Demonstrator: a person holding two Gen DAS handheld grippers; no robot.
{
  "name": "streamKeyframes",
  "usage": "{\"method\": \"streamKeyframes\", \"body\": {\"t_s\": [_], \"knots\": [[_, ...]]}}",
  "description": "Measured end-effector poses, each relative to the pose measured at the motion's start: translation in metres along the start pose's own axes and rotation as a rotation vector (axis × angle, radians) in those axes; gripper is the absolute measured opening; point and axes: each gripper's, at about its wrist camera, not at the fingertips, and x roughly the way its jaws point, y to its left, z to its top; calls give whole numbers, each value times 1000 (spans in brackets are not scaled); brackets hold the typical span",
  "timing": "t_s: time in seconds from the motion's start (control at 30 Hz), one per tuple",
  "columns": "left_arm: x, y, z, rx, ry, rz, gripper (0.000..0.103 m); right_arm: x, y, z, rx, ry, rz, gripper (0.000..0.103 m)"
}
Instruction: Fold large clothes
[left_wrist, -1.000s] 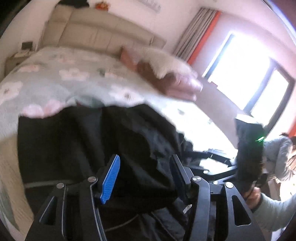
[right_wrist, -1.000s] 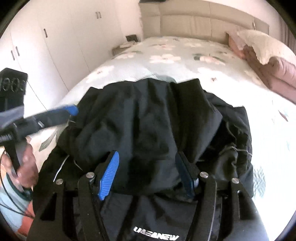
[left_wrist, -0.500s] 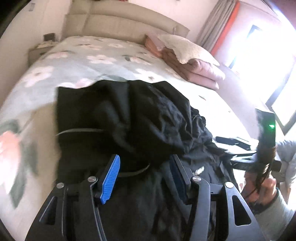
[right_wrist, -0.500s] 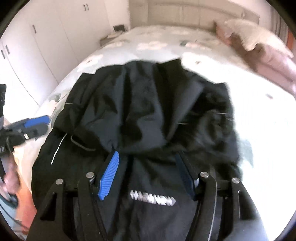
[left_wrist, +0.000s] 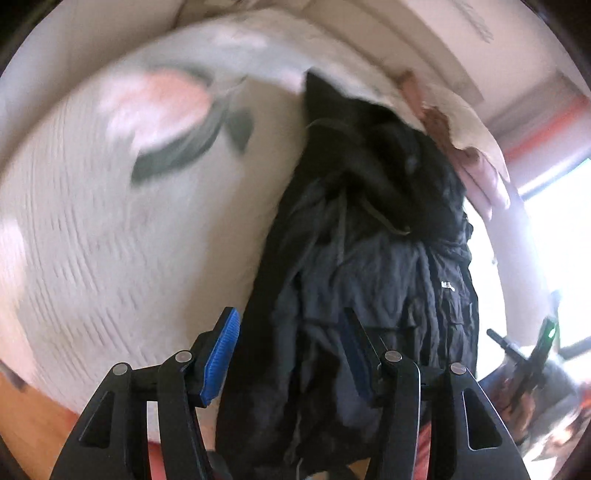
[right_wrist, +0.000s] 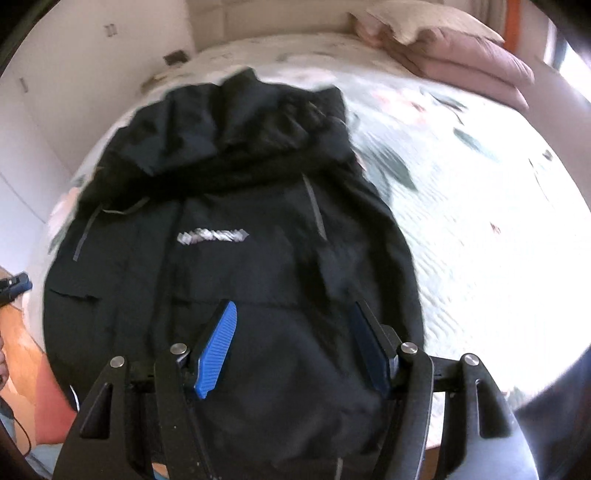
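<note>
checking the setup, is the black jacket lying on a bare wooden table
No, the black jacket lies on a bed with a pale quilted floral bedspread, with pink pillows stacked at the far end.

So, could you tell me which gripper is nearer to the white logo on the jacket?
Right gripper: centred just below the white logo. The left gripper sits off at the jacket's side edge.

— Where does the jacket (right_wrist: 236, 258) lie?
— On the bed (right_wrist: 461, 221), at its near end, hood away from us.
— And the pillows (right_wrist: 443, 48)?
— Behind it, stacked at the far right by the headboard (right_wrist: 280, 18).
— The grippers?
— The right gripper (right_wrist: 291, 347) hangs above the jacket's lower part; the left gripper (left_wrist: 291, 354) above its left edge.
</note>
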Motion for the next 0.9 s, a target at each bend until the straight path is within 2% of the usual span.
{"method": "streamKeyframes", "body": {"t_s": [0.03, 0.1, 0.23, 0.3, 0.33, 0.4, 0.5, 0.6, 0.67, 0.7, 0.77, 0.8, 0.9], "knots": [[6, 8, -4, -30, 8, -14, 57, 1, -5, -3, 10, 5, -11, 68], [20, 9, -11, -25, 24, -19, 57, 1, -15, -7, 23, 7, -41, 68], [42, -1, -21, 34, 21, 81, 57, -2, -33, -11, 45, -1, -85, 68], [45, -8, -24, 64, 17, 89, 57, 2, -49, -16, 74, 14, -94, 68], [46, -11, -25, 77, 25, 86, 55, 4, -57, -19, 90, 23, -91, 68], [47, -15, -27, 93, 52, 55, 25, 10, -70, -26, 115, 47, -73, 68], [40, -24, -33, 158, 51, 65, 25, 22, -88, -38, 159, 92, -33, 68], [40, -31, -32, 172, 64, 64, 25, 33, -101, -51, 210, 120, 22, 68], [46, -32, -31, 173, 90, 80, 25, 33, -103, -57, 218, 119, 79, 60], [47, -34, -31, 183, 93, 91, 25, 31, -101, -58, 208, 118, 97, 48], [47, -38, -32, 197, 88, 94, 25, 25, -92, -60, 171, 130, 100, 41], [44, -42, -34, 206, 80, 78, 25, 22, -88, -61, 162, 134, 118, 34], [23, -54, -36, 210, 49, -36, 25, 0, -72, -58, 129, 127, 167, 33]]}}
